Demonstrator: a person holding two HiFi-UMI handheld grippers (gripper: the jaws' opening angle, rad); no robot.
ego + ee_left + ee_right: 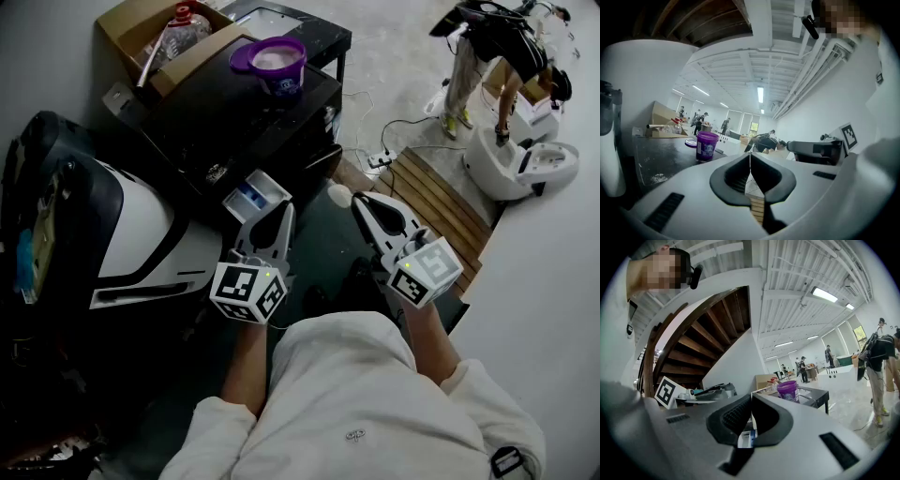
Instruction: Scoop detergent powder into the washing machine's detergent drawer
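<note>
Scooping not yet begun. My left gripper (275, 223) and right gripper (362, 205) have jaws together, empty, near the open white plastic detergent drawer (255, 195). The round purple plastic detergent tub (272, 64) stands well apart on the black washing machine (216, 122).

No text is legible, even on the purple tub (278, 64).

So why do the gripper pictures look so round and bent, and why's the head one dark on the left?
Left gripper view: a wide-angle lens bows the ceiling beams and blackens the corners; the purple tub is fairly sharp. Right gripper view: same bending, with glare off the ceiling lamp. Head view: the black machine top swallows light, while the pale floor is bright.
</note>
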